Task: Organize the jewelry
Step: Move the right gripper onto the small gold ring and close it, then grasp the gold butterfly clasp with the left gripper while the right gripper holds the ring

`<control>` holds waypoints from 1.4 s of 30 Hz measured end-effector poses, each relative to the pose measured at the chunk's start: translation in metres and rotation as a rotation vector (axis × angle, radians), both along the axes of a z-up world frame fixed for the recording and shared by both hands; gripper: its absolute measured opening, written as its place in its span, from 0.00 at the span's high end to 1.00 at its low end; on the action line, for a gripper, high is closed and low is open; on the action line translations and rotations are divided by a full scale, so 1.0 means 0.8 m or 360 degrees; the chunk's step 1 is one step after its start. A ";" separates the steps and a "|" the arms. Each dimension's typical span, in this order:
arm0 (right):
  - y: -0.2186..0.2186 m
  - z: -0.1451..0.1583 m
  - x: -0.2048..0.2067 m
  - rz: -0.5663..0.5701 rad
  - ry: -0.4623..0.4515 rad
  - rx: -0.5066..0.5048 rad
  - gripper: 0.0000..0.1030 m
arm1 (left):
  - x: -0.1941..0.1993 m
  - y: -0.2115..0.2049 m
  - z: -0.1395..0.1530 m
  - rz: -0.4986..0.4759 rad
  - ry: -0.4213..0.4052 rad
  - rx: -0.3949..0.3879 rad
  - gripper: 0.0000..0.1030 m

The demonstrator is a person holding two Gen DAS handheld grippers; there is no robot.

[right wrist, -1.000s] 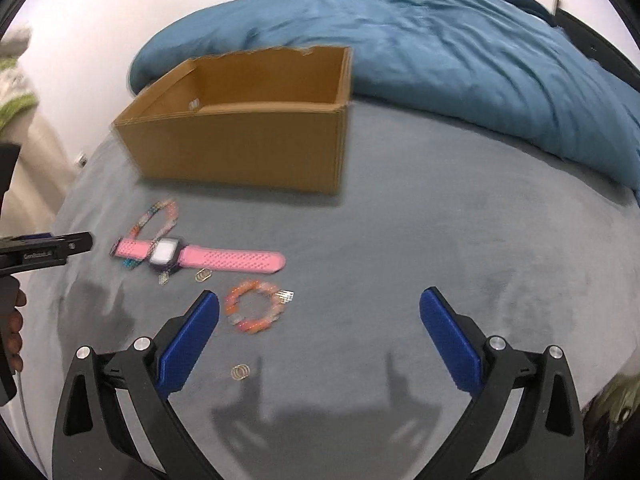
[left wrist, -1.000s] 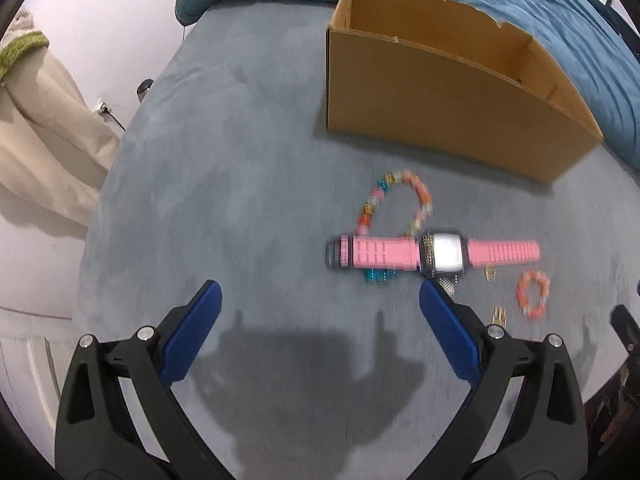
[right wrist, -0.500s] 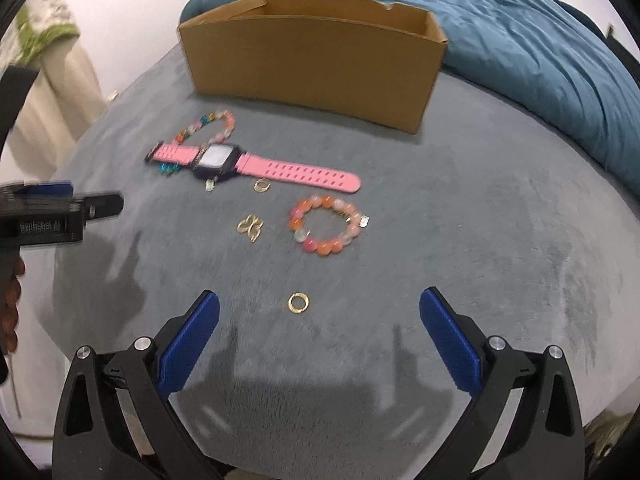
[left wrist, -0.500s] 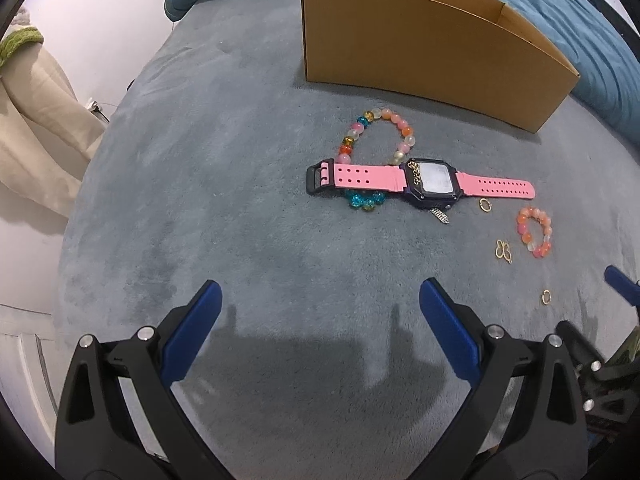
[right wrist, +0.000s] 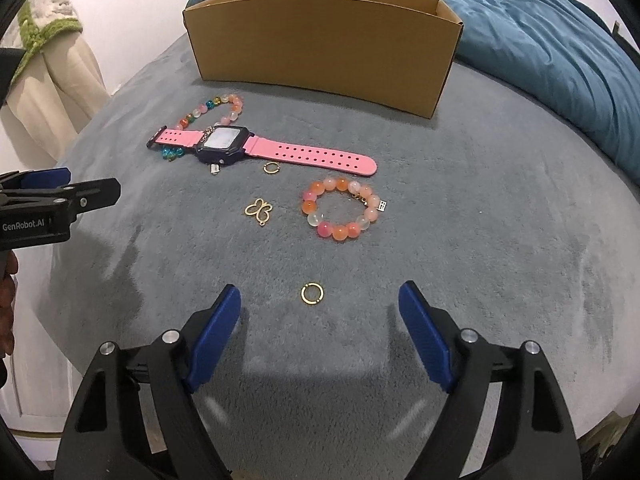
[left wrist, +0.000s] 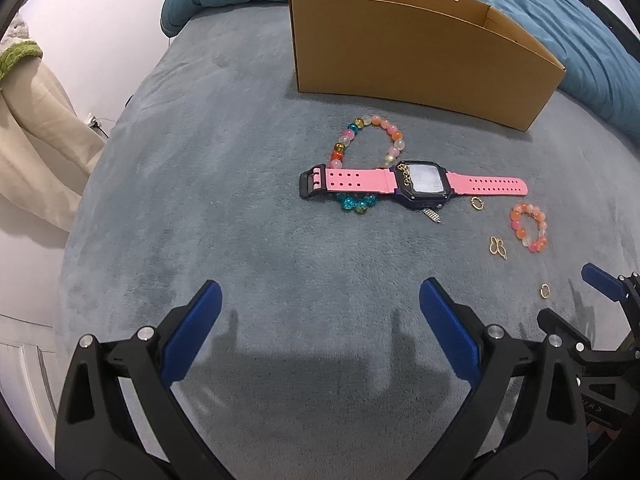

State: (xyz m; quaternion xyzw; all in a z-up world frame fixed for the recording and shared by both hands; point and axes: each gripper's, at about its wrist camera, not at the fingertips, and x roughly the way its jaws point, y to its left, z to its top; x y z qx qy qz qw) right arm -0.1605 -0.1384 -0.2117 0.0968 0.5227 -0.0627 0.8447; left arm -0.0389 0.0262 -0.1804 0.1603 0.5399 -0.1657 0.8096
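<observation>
A pink watch (left wrist: 412, 182) (right wrist: 264, 146) lies on the grey blanket over a multicoloured bead bracelet (left wrist: 370, 130) (right wrist: 212, 108). An orange-pink bead bracelet (right wrist: 340, 212) (left wrist: 528, 226), a gold butterfly charm (right wrist: 259, 210) (left wrist: 497, 247) and two gold rings (right wrist: 312, 293) (right wrist: 271, 168) lie nearby. A brown cardboard box (left wrist: 416, 40) (right wrist: 324, 36) stands open behind them. My left gripper (left wrist: 320, 312) is open and empty, short of the watch. My right gripper (right wrist: 320, 312) is open and empty, the near ring just ahead between its fingers.
A blue duvet (right wrist: 540, 40) is bunched behind and right of the box. Beige cloth with green trim (left wrist: 24, 92) hangs at the left past the bed's edge. The left gripper shows at the left of the right wrist view (right wrist: 48, 200).
Both grippers have drawn back and swung to face the jewellery squarely. The right one has come low over the near gold ring. Both stay open; nothing on the blanket has moved.
</observation>
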 end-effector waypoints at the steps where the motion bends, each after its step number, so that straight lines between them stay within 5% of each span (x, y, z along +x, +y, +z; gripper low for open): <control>1: 0.001 0.000 0.000 0.0009 0.0000 -0.0001 0.26 | 0.000 0.000 0.000 0.0005 -0.0003 -0.0001 0.08; 10: 0.004 -0.001 0.004 0.0020 0.0003 -0.0001 0.34 | 0.001 0.002 0.002 0.0006 -0.0012 0.0001 0.08; 11: 0.004 -0.002 0.005 0.0029 0.0007 0.0004 0.39 | 0.001 0.002 0.001 0.0008 -0.0012 0.0002 0.08; 13: 0.005 -0.007 0.007 0.0048 0.0032 0.0009 0.64 | 0.001 0.003 0.002 0.0011 -0.0012 0.0006 0.08; 18: 0.003 -0.016 0.009 0.0024 0.0055 0.0029 0.69 | 0.001 0.002 0.001 0.0010 -0.0019 0.0006 0.08; 22: 0.006 -0.021 0.011 0.0053 0.0067 0.0024 0.84 | -0.001 0.003 0.000 0.0006 -0.0025 0.0006 0.08; 42: 0.000 -0.023 0.009 0.0030 0.0039 0.0070 0.88 | -0.010 -0.009 -0.002 -0.0021 -0.0025 -0.0004 0.08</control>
